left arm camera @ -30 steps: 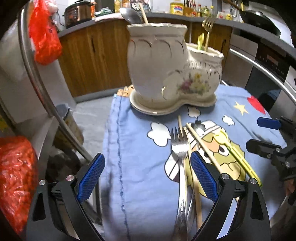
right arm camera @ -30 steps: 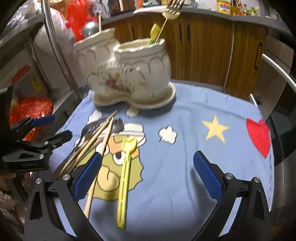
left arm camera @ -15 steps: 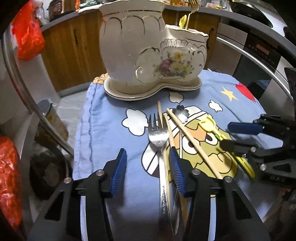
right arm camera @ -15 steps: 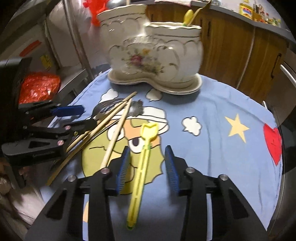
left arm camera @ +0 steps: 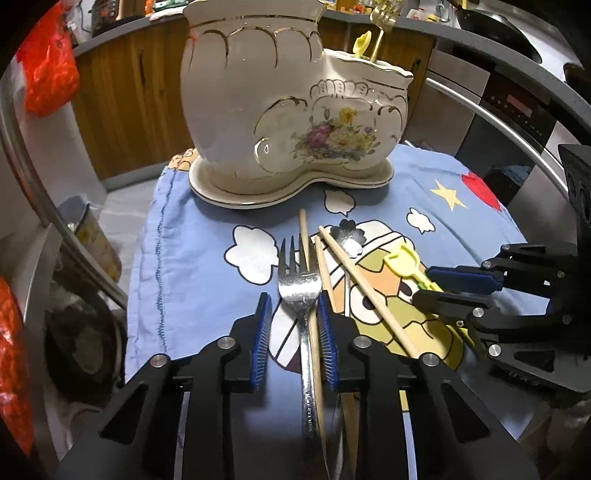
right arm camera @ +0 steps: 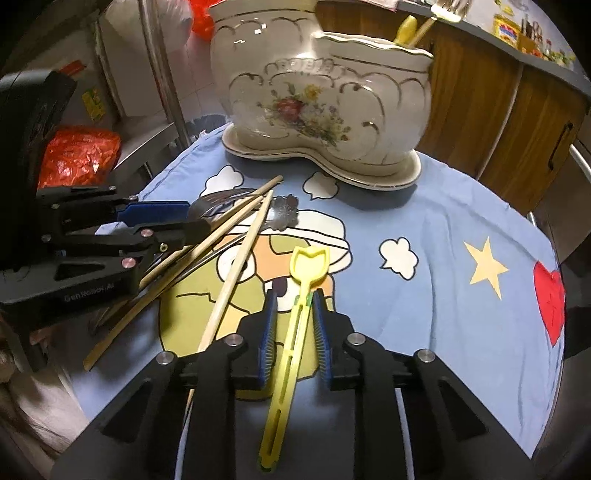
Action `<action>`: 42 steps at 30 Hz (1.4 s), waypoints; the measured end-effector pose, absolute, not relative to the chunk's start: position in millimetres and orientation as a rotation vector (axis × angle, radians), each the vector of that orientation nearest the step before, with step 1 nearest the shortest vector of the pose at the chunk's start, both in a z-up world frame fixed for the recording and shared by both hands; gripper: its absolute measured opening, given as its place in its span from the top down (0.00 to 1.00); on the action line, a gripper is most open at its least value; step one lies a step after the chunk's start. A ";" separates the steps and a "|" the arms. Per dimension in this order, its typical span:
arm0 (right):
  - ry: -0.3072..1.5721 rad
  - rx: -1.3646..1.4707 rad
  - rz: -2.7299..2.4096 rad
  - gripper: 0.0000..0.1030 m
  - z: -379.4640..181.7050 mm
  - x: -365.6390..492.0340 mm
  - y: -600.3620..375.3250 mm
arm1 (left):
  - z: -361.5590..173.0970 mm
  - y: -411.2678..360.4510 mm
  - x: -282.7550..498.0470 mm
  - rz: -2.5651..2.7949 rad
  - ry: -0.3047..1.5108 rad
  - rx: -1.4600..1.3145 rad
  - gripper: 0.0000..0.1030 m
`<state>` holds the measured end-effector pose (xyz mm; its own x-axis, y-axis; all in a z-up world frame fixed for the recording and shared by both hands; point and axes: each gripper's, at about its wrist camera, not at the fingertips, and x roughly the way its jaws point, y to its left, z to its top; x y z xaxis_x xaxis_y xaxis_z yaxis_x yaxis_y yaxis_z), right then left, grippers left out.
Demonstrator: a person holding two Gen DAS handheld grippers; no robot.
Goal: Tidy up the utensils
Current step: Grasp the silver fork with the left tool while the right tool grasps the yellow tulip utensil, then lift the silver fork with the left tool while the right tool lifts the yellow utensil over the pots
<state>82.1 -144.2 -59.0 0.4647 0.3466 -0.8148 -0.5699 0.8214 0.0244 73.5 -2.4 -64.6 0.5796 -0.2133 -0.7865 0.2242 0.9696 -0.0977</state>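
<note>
A white floral ceramic holder (left arm camera: 295, 122) (right arm camera: 325, 92) stands at the back of the blue cartoon cloth (left arm camera: 192, 251), with a gold fork (left arm camera: 382, 18) in its lower pot. My left gripper (left arm camera: 293, 295) (right arm camera: 192, 223) is closing around a silver fork (left arm camera: 299, 284) and one wooden chopstick (left arm camera: 314, 332). A gap still shows beside its left pad. More chopsticks (right arm camera: 240, 258) and a flower-shaped spoon (right arm camera: 284, 212) lie beside them. My right gripper (right arm camera: 294, 293) (left arm camera: 423, 283) is closing around the handle of a yellow shovel-shaped utensil (right arm camera: 308, 266). Its pads do not press on the handle.
Red plastic bags (left arm camera: 48, 74) (right arm camera: 77, 155) hang and lie to the left of the table. Wooden cabinets (left arm camera: 122, 92) run behind it, and an oven front (left arm camera: 517, 107) stands at the right. A tin can (left arm camera: 92, 240) sits low at the left.
Both grippers' jaws went from wide apart to narrow. The left came down over the fork, the right over the yellow utensil. The holder looms larger in both views.
</note>
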 end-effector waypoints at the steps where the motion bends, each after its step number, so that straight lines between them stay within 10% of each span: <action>1: 0.927 -0.271 0.576 0.85 -59.0 81.8 -144.1 | -64.9 -2.7 73.0 -0.263 0.918 0.010 0.82; 42: 0.689 -0.008 0.609 0.91 7.7 68.4 -185.0 | 11.7 29.0 28.9 -0.312 0.658 -0.089 0.94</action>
<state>68.4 -185.0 7.7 0.6063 0.5241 -0.5981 -0.5290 0.8273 0.1888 28.9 29.0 11.7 0.7466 -0.3132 -0.5870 0.2571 0.9495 -0.1797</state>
